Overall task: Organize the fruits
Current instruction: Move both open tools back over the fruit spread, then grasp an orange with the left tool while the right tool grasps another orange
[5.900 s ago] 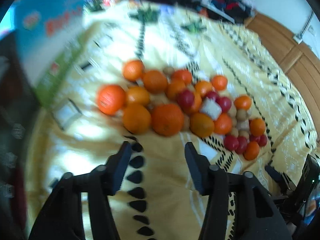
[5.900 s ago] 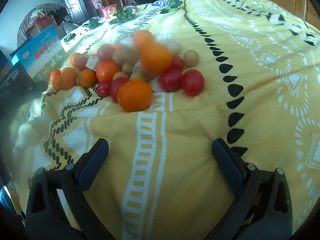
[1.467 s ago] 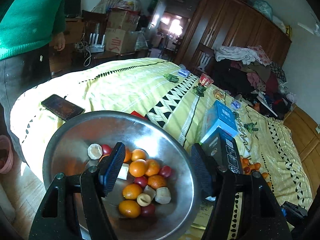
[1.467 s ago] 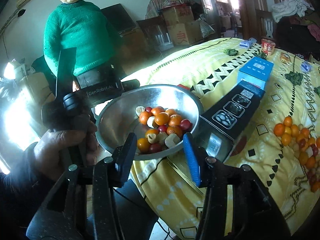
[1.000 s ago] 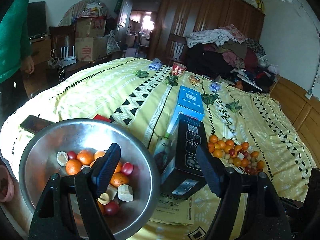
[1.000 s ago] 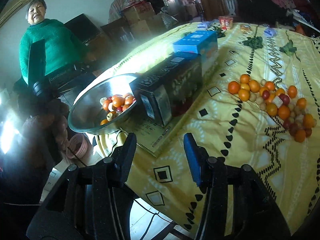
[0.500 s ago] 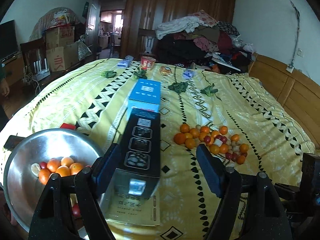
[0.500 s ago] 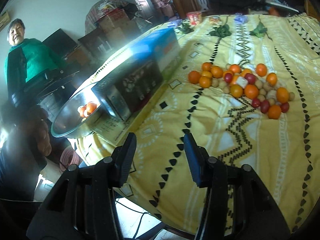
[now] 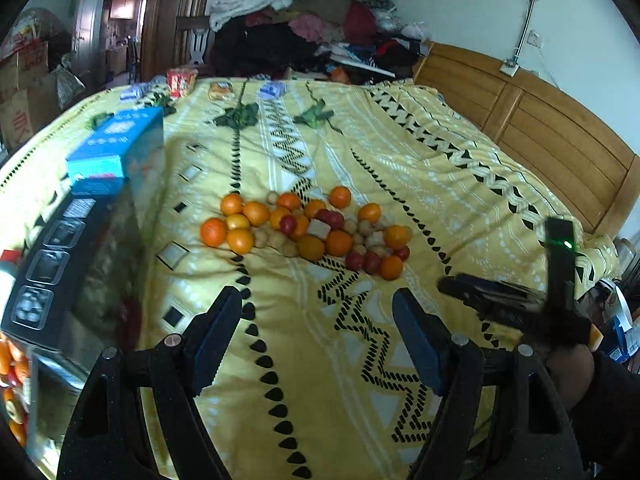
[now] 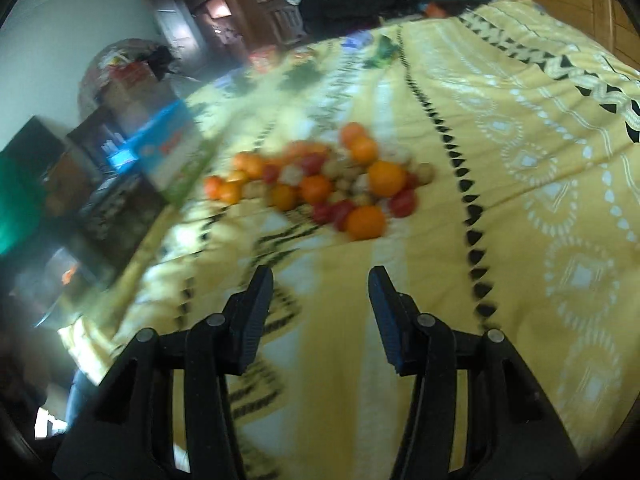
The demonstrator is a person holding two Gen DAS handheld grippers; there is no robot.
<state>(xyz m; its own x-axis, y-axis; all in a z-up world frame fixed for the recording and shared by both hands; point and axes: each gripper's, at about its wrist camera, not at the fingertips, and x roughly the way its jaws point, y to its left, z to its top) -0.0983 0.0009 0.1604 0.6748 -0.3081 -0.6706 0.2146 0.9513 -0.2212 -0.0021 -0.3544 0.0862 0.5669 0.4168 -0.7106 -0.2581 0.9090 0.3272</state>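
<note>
Both grippers have swung from the bowl toward the fruit pile (image 9: 308,226), fingers spread, empty.

I am finding no word I can read for certain. Ahead and to the left of my left gripper (image 9: 316,298), the blue box (image 9: 116,148) is showing white print on its top, too small to make out. The black box (image 9: 52,264), nearer and further left, is carrying pale printed panels that I am failing to read. Far to the left a cardboard box (image 9: 16,120) is showing a red mark, unclear. Ahead-left of my right gripper (image 10: 320,276), the blue box (image 10: 168,148) is showing red lettering, blurred beyond reading
</note>
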